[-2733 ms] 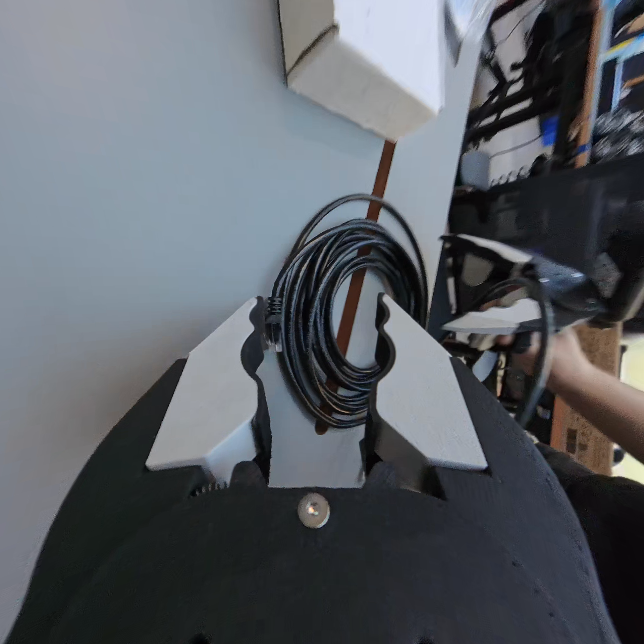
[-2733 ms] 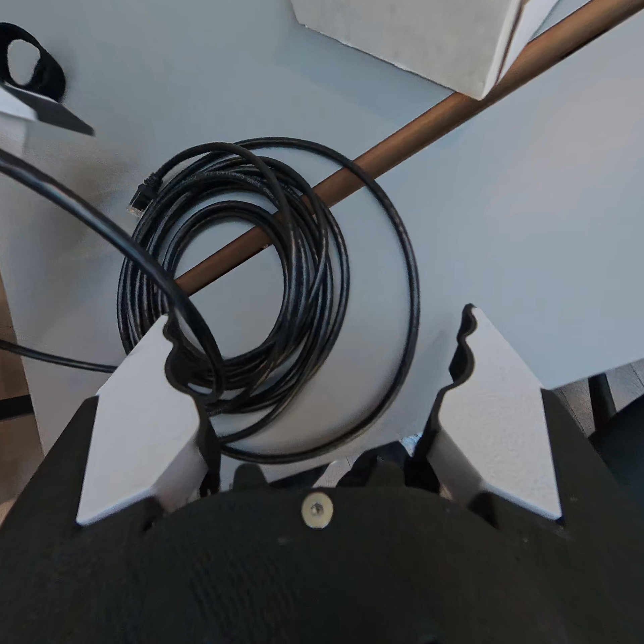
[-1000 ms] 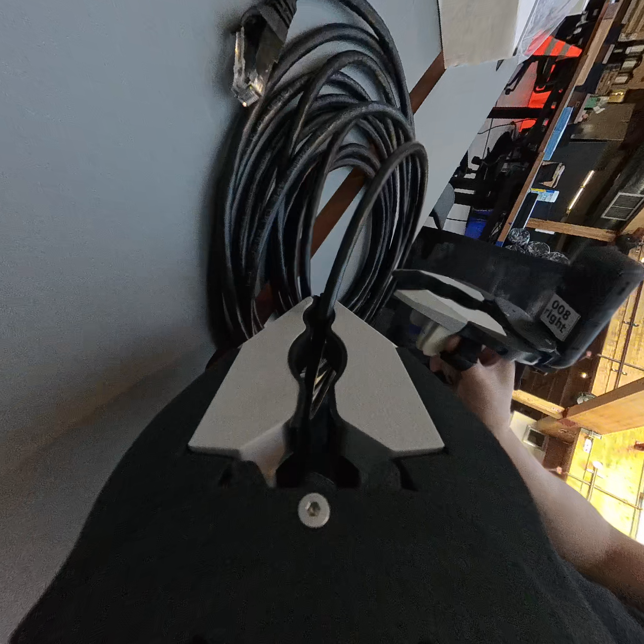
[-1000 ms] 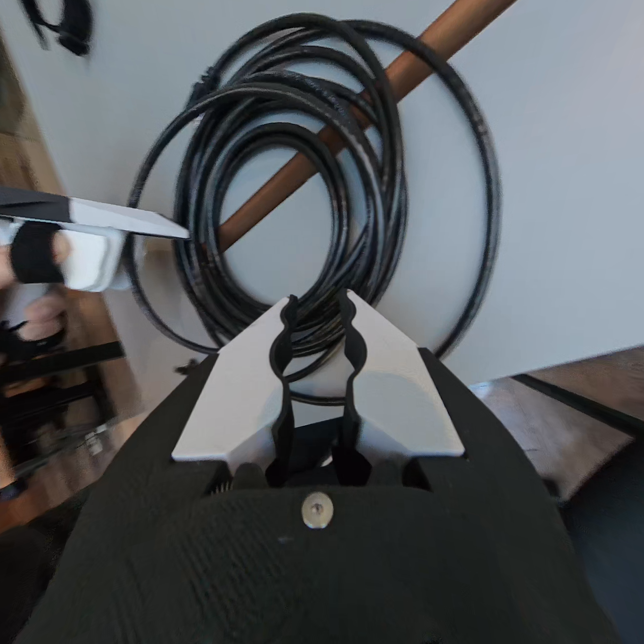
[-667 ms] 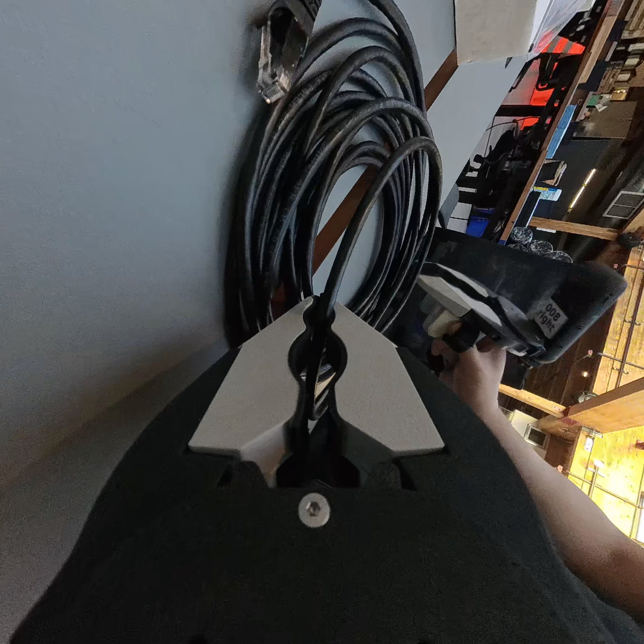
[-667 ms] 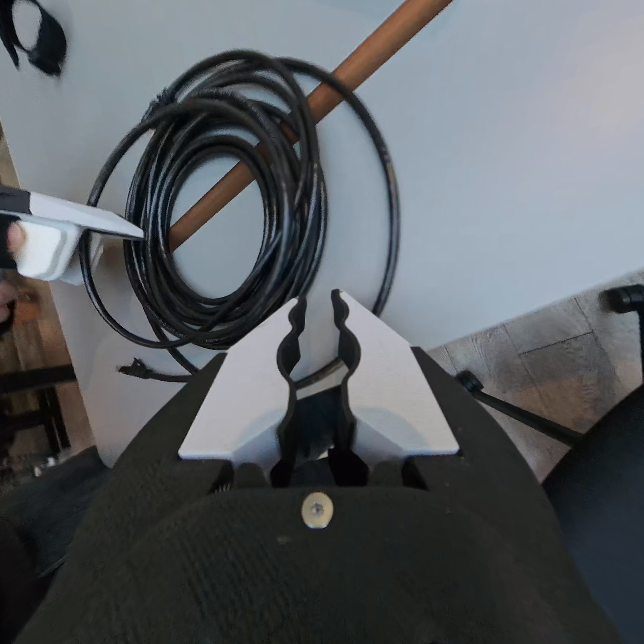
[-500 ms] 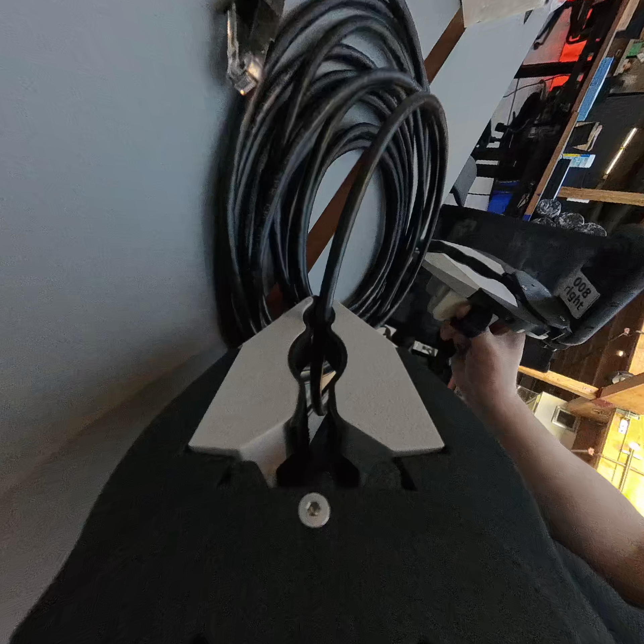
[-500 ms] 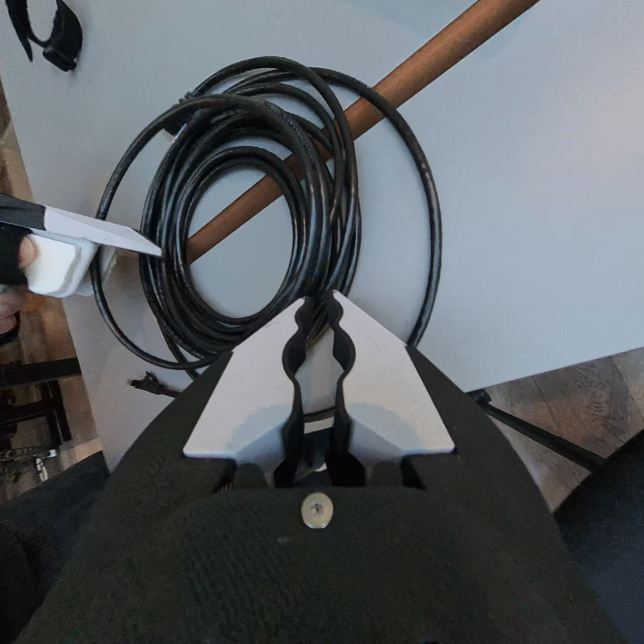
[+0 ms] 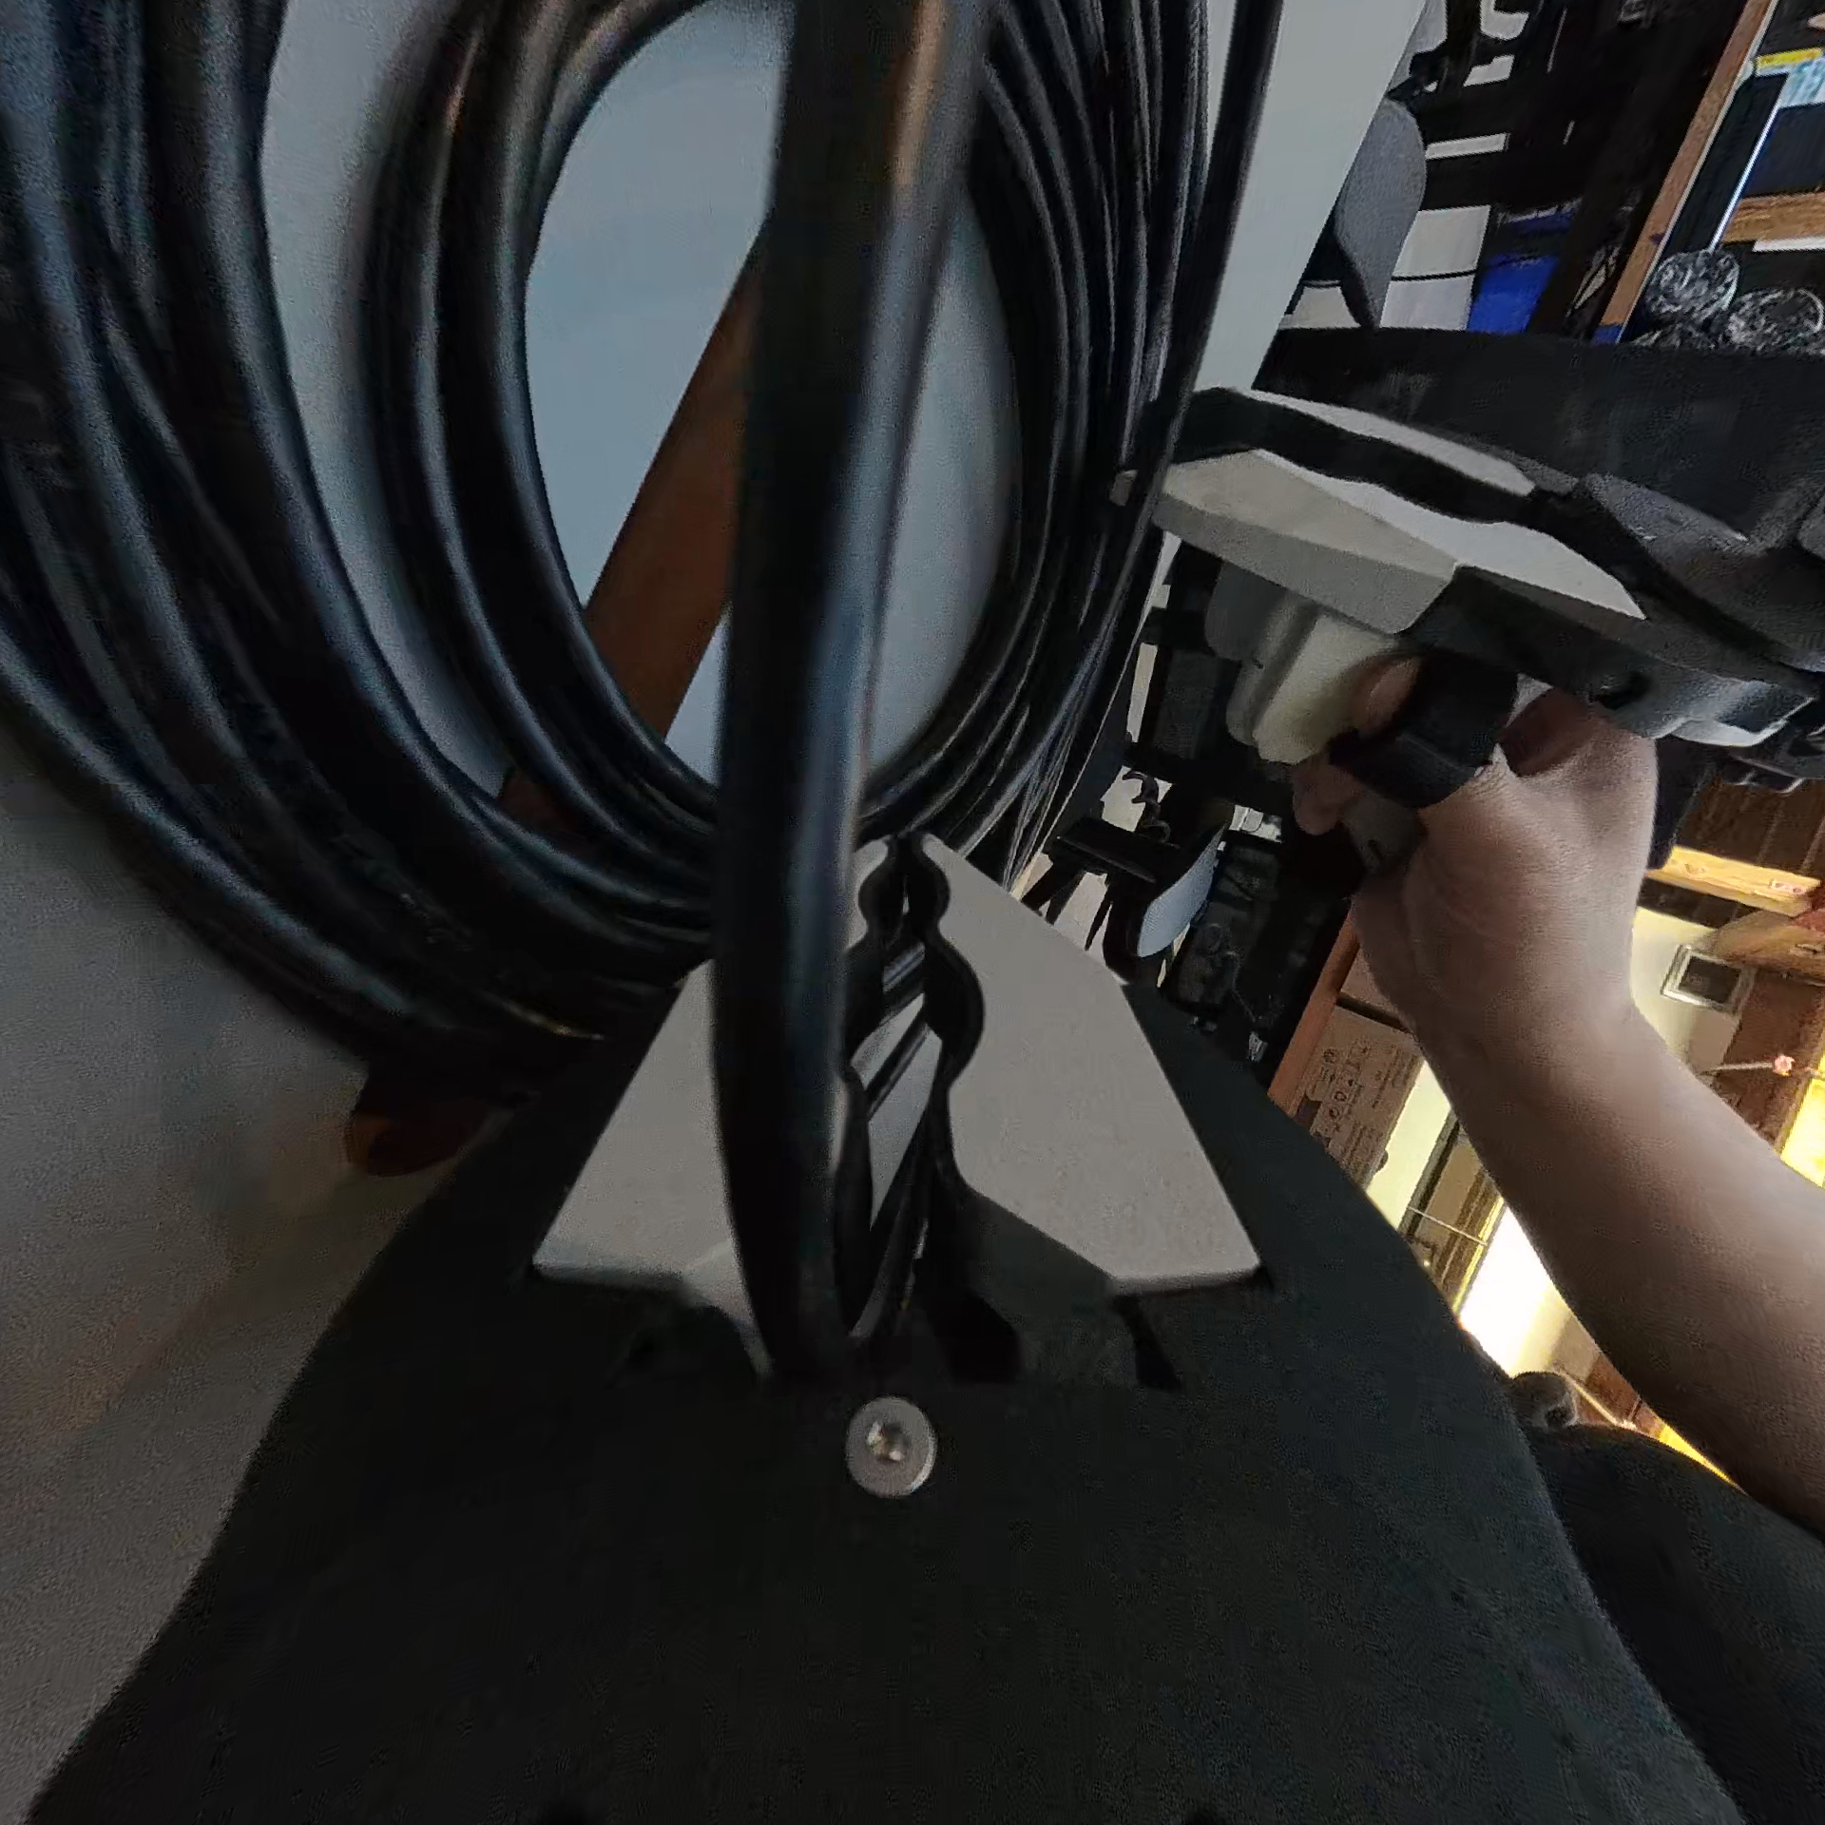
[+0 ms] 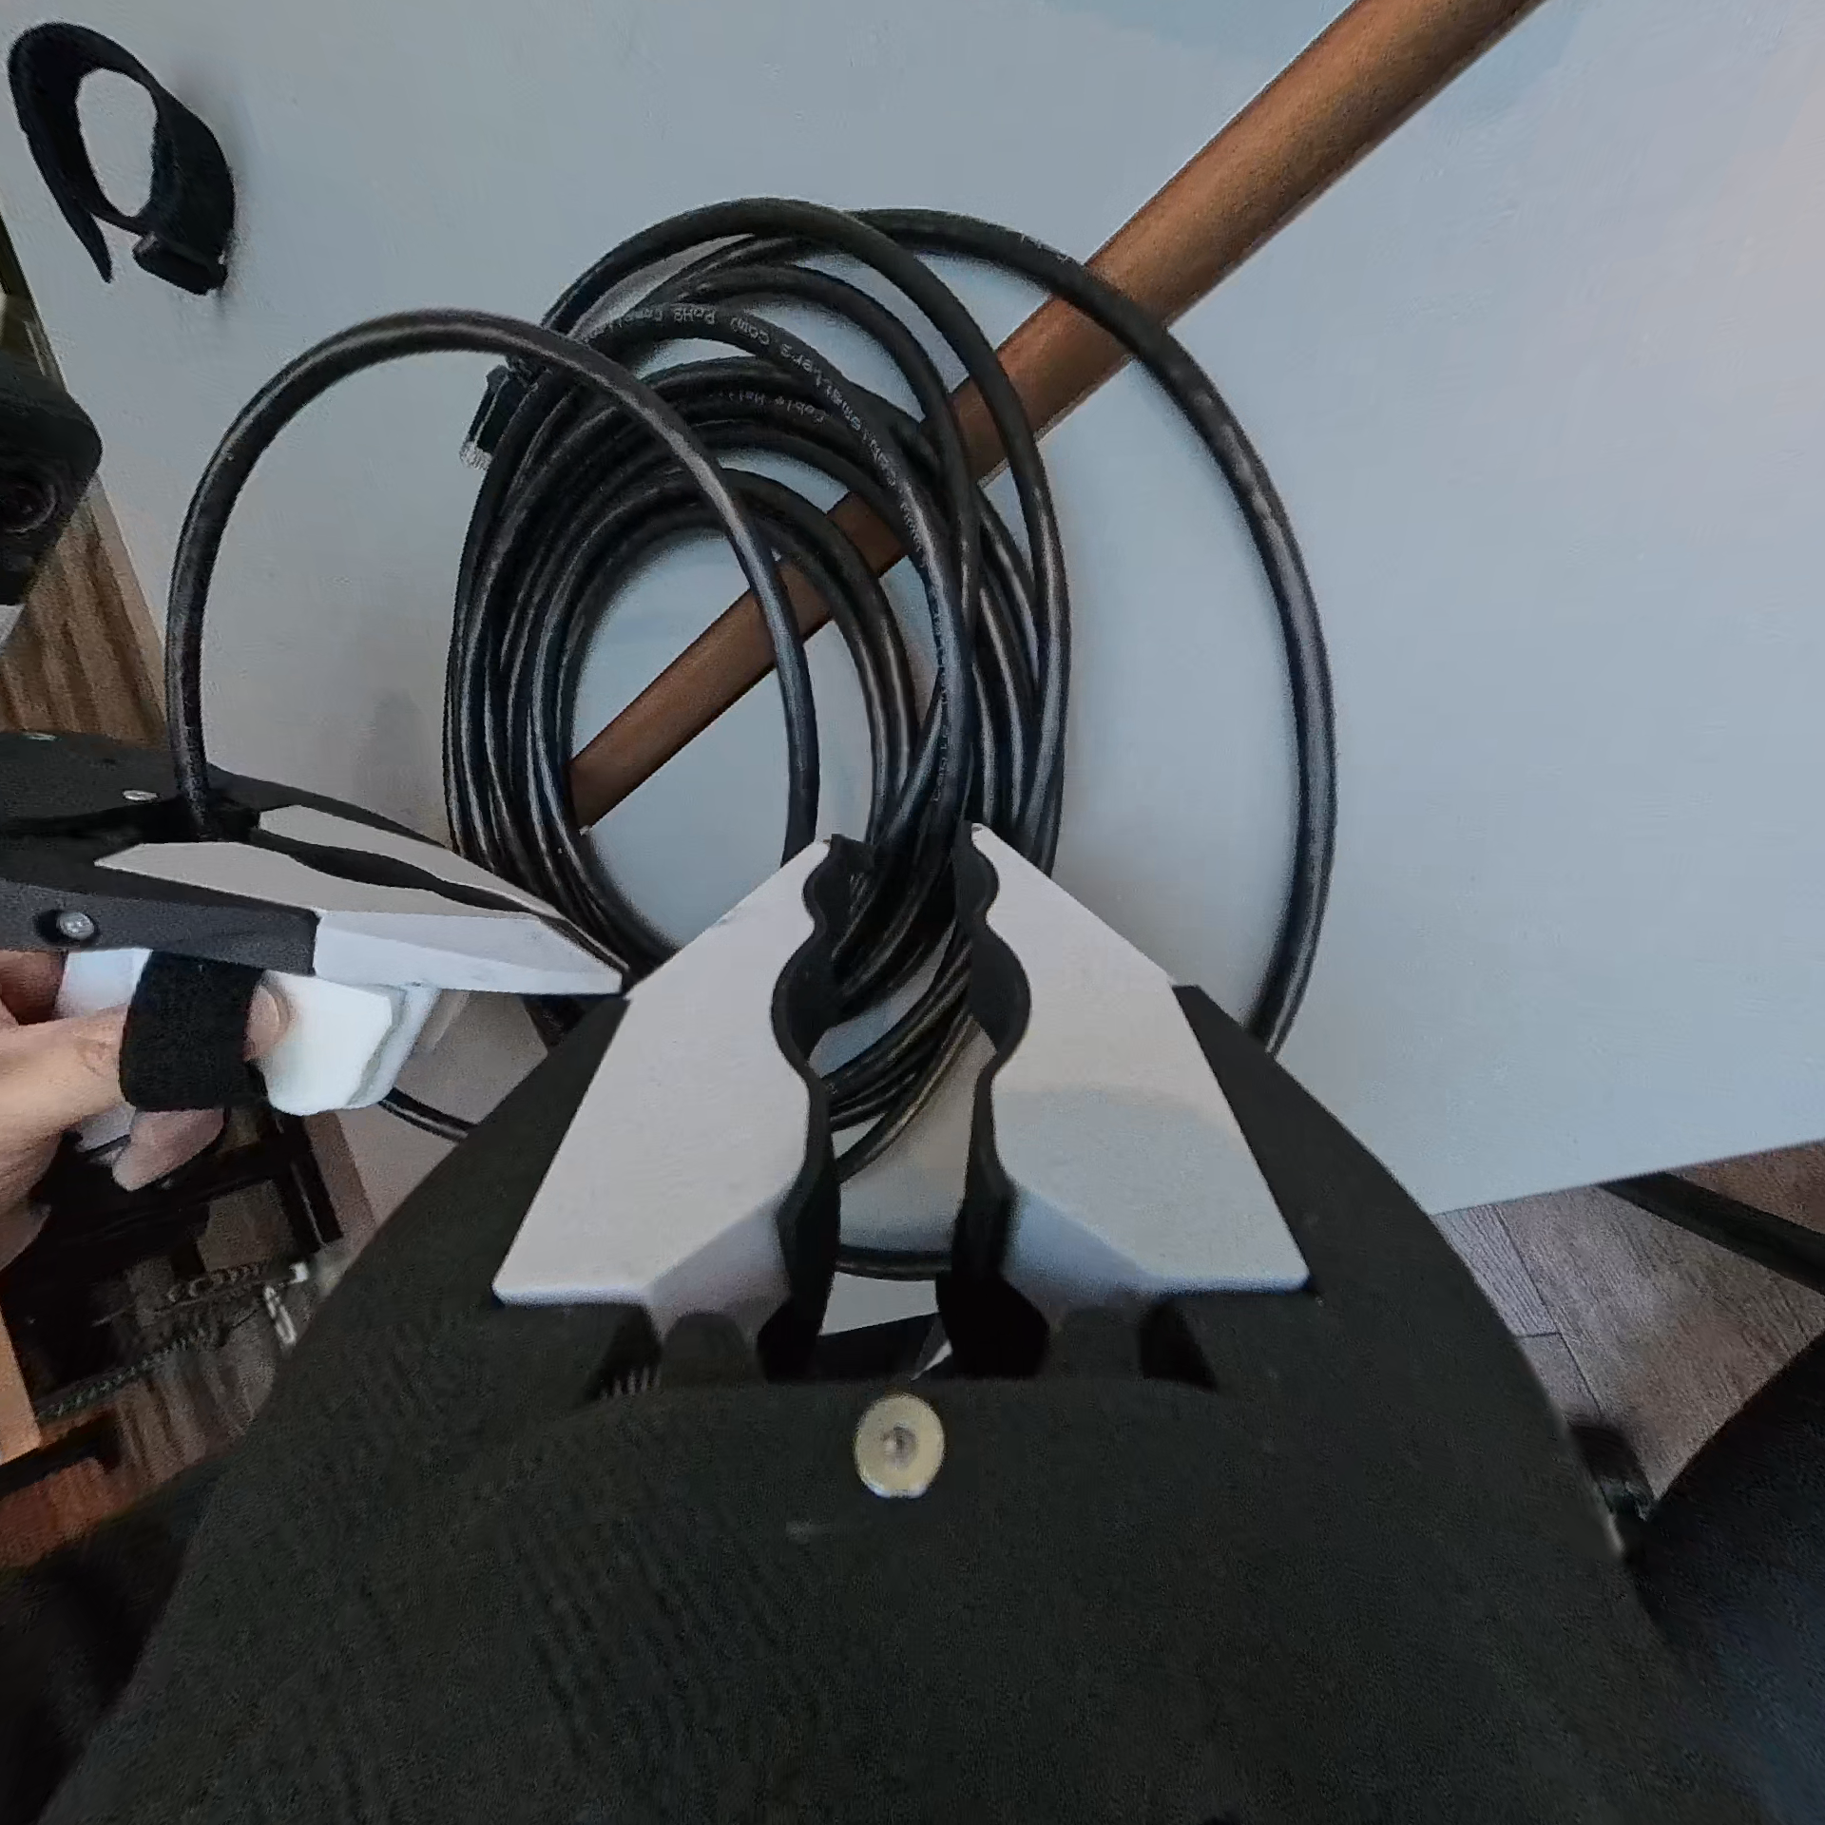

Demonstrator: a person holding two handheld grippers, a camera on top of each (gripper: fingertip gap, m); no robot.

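Note:
A coil of black cable (image 10: pixel 751 612) lies on a white table (image 10: pixel 1531 593), over a brown wooden rod (image 10: pixel 1234 217). My right gripper (image 10: pixel 904 839) is at the coil's near side, its jaws narrow with several strands of the bundle pinched between the pads. My left gripper (image 9: pixel 894 869) is shut on one cable strand (image 9: pixel 820 691) that rises as a loose loop (image 10: pixel 395 341) away from the coil. The left gripper also shows in the right wrist view (image 10: pixel 583 978), just left of my right fingers. The right gripper (image 9: pixel 1175 494) shows in the left wrist view, held by a hand (image 9: pixel 1481 889).
A black strap loop (image 10: pixel 148 168) lies at the table's far left. A cable plug (image 10: pixel 489 425) sticks out at the coil's upper left. The table edge and a wooden floor (image 10: pixel 1629 1274) are at the right; shelves (image 9: pixel 1679 198) stand behind. The brown wooden rod (image 10: pixel 1234 217) lies some 11 centimetres from my right tips, 20 centimetres from my left tips.
My left gripper has pulled its strand out into a bigger loop and come very close to the coil. My right gripper has moved onto the coil's near side and taken strands between its pads.

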